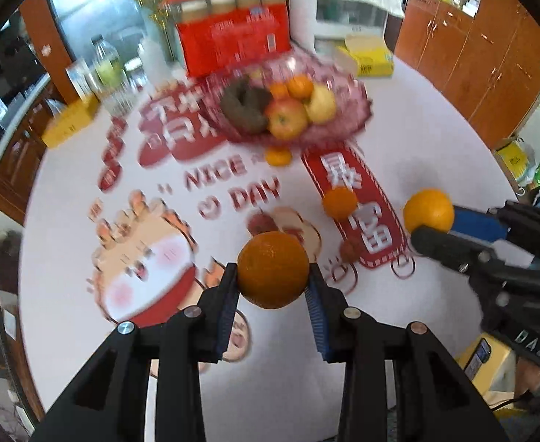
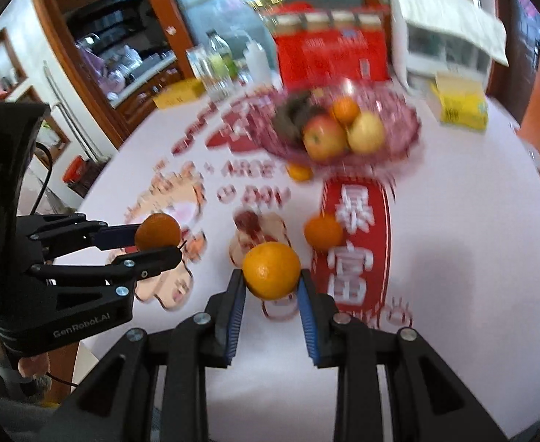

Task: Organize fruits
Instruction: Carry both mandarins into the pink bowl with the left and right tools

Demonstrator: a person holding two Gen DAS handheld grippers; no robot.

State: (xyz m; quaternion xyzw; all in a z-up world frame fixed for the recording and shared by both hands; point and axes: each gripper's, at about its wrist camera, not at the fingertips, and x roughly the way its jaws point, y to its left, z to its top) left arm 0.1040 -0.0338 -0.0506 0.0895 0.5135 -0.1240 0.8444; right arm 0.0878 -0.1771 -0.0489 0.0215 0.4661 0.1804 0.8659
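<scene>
My left gripper [image 1: 272,276] is shut on a dark orange [image 1: 272,269] and holds it above the table; it also shows at the left of the right wrist view [image 2: 159,240]. My right gripper [image 2: 271,280] is shut on a brighter orange [image 2: 271,269]; in the left wrist view it shows at the right [image 1: 430,221]. A pink glass fruit bowl [image 1: 343,125] at the back holds apples, small oranges and a dark brown fruit. Two small oranges lie loose on the table, one on the red banner print [image 1: 339,203] and one just in front of the bowl [image 1: 278,156].
A red drink carton [image 1: 233,33], a yellow tissue box [image 1: 367,57], bottles and glasses [image 1: 106,70] and a yellow box [image 1: 69,125] stand along the table's far side. A white appliance [image 2: 443,37] stands behind. Wooden cabinets [image 1: 472,59] are at the right.
</scene>
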